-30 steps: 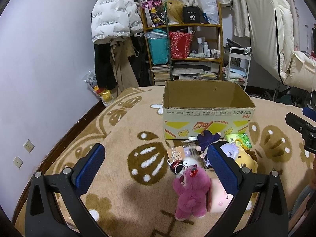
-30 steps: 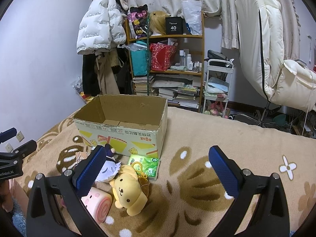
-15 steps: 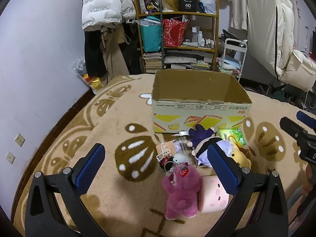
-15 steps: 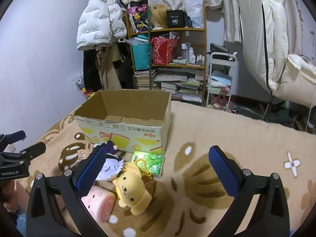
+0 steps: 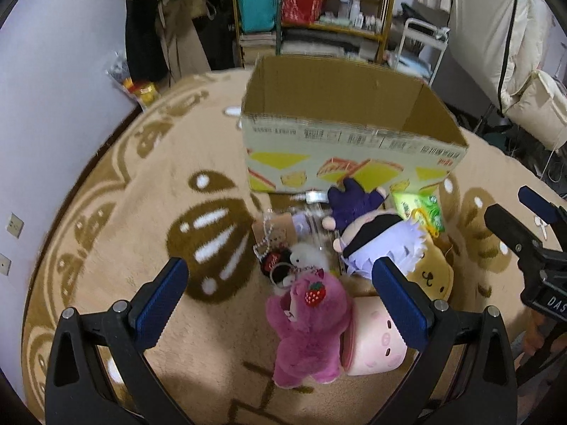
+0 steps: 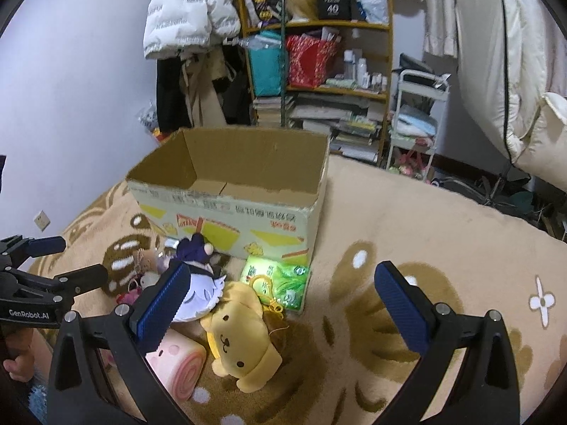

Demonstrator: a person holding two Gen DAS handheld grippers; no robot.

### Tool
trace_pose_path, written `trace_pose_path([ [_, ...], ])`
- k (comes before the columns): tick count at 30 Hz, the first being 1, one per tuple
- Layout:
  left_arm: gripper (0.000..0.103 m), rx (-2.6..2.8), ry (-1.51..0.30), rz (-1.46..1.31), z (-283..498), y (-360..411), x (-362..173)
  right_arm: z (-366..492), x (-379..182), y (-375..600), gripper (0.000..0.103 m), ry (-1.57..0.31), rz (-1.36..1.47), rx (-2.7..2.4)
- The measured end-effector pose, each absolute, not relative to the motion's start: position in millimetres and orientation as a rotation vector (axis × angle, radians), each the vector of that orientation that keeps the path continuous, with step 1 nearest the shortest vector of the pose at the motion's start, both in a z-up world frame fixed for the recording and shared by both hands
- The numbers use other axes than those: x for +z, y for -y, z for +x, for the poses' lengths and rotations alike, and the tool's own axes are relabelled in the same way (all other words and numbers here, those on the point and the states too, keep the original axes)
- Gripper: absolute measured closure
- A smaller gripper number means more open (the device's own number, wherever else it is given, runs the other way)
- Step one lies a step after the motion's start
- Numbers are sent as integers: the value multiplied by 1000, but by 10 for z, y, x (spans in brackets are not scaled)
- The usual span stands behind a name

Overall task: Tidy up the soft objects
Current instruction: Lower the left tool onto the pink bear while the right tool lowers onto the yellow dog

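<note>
An open cardboard box (image 5: 354, 148) stands on the carpet; it also shows in the right wrist view (image 6: 230, 209). In front of it lies a pile of soft toys: a pink bear (image 5: 308, 326), a pink roll cushion (image 5: 375, 347), a yellow dog (image 6: 241, 336), a purple-haired doll (image 5: 375, 241) and small keychain plushes (image 5: 283, 258). My left gripper (image 5: 283, 308) is open above the pink bear. My right gripper (image 6: 283, 308) is open and empty above the yellow dog and a green packet (image 6: 280, 281).
A wooden shelf (image 6: 319, 71) with bags and books stands behind the box, with hanging coats (image 6: 187, 17) to its left and a white cart (image 6: 414, 124) to its right. The wall (image 5: 53, 106) runs along the carpet's left edge.
Both grippers have moved forward and down toward the toy pile; the box and toys look larger. Both stay open.
</note>
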State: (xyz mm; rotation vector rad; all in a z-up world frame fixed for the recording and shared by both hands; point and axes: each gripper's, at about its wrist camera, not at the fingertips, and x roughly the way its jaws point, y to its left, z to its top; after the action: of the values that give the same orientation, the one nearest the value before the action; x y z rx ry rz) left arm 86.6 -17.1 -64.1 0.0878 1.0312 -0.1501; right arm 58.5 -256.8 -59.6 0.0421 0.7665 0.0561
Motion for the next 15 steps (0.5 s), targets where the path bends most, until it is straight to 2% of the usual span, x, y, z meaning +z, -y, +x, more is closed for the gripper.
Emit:
trace_pose_path([
  [15, 1, -199, -1233, 102, 1049, 228, -1145, 832, -1232, 2542, 0, -1016, 90, 109],
])
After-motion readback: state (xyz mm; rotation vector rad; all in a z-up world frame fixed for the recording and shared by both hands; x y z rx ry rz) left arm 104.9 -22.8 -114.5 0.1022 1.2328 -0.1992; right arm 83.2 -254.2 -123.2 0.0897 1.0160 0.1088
